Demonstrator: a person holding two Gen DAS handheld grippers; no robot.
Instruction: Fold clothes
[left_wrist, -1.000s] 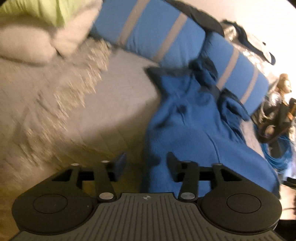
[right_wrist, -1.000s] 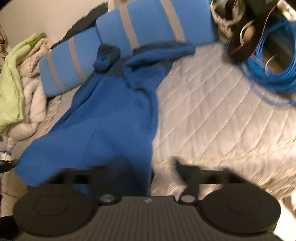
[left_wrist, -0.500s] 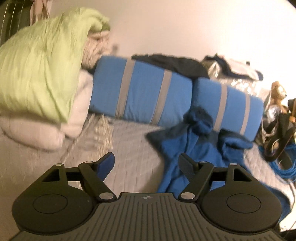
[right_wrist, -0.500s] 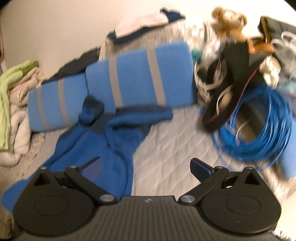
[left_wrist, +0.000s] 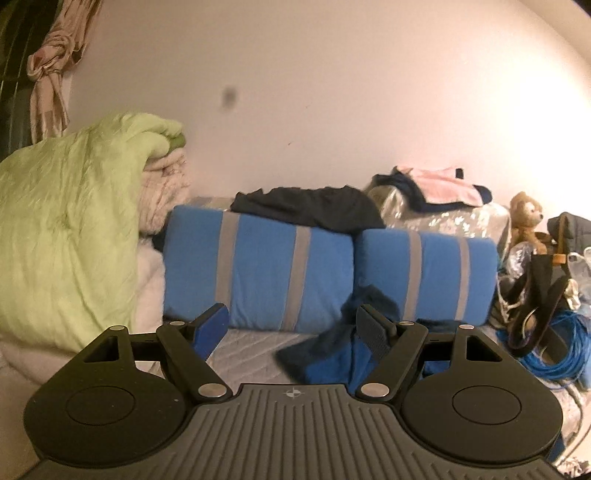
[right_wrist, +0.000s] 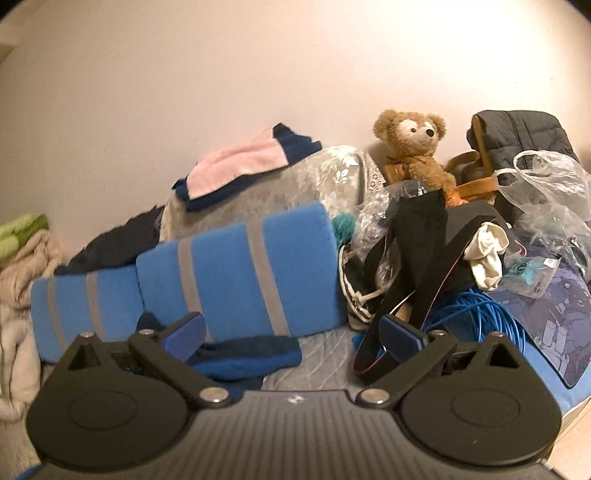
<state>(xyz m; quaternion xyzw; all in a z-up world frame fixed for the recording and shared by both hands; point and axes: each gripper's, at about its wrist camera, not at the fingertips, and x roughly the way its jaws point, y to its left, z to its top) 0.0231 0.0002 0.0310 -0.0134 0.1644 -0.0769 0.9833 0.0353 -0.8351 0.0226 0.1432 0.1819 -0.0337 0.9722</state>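
A blue fleece garment (left_wrist: 325, 363) with dark trim lies crumpled on the grey quilted bed (left_wrist: 247, 341), just below two blue striped cushions (left_wrist: 258, 273). My left gripper (left_wrist: 291, 325) is open and raised above the bed, nothing between its fingers. In the right wrist view the same garment (right_wrist: 243, 360) shows low behind the left finger, on the quilted bed (right_wrist: 325, 354). My right gripper (right_wrist: 291, 332) is open wide and holds nothing, high above the bed and pointing at the cushions (right_wrist: 229, 280).
A green duvet (left_wrist: 66, 236) is piled on cream blankets at the left. A dark garment (left_wrist: 306, 206) and a pink one (right_wrist: 236, 162) lie behind the cushions. A teddy bear (right_wrist: 413, 147), black straps (right_wrist: 421, 258), a blue cable coil (right_wrist: 476, 317) and plastic bags crowd the right.
Both grippers have risen and tipped up from the garment, so the wall and cushions fill the views. Both grippers' jaws have spread wider. The garment stays on the bed.
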